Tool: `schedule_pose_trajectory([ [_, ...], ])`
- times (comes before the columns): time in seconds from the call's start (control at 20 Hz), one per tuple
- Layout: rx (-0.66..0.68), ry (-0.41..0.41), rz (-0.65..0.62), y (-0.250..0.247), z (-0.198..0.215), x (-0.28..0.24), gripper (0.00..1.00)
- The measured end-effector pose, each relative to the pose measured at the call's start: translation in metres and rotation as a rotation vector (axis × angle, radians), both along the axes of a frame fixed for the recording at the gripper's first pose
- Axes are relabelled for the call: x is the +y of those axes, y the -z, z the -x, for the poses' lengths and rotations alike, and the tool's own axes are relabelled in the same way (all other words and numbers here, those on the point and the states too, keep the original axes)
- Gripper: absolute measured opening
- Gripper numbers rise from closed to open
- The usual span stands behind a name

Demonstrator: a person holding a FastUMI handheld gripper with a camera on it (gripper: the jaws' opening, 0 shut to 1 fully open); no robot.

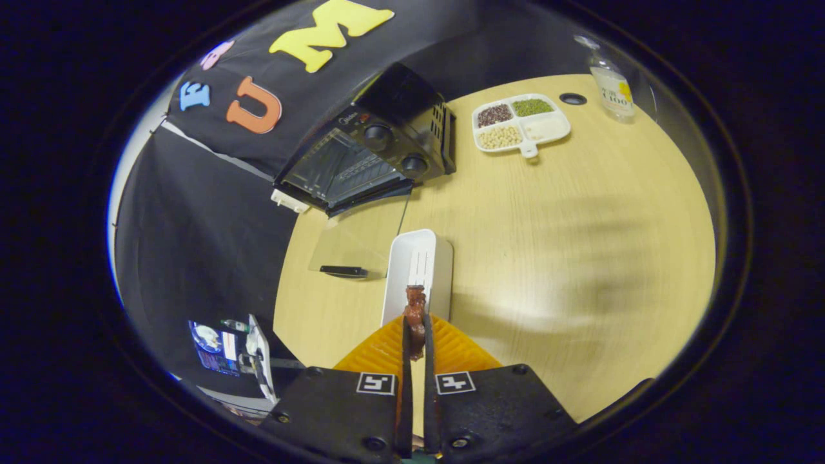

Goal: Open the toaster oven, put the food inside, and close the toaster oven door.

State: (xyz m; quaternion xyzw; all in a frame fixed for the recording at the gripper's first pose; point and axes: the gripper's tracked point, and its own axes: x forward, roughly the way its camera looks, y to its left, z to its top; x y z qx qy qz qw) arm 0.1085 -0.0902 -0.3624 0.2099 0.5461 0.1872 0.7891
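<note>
My gripper (416, 322) is shut on a brown piece of food (415, 308), which sticks out just past the fingertips. It hangs above the near end of a white oblong tray (432, 258) on the wooden table (567, 258). Beyond the tray, at the table's far left, stands the black toaster oven (380, 148) with two knobs. Its glass door (358, 238) lies folded down flat toward me, with the dark handle (343, 271) at its near edge. The oven's inside rack shows through the opening.
A white divided dish (521, 122) of beans and grains sits to the right of the oven. A clear bottle (612, 80) stands at the far right by a round hole (572, 98) in the table. A black cloth wall hangs behind and left.
</note>
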Motion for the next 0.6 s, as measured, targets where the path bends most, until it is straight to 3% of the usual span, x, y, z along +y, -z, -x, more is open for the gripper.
schedule_pose_trajectory([
  [0.4,-0.222,-0.046,0.172,-0.075,0.016,0.029,0.09],
  [0.6,-0.297,-0.036,0.24,-0.087,0.005,0.061,0.09],
])
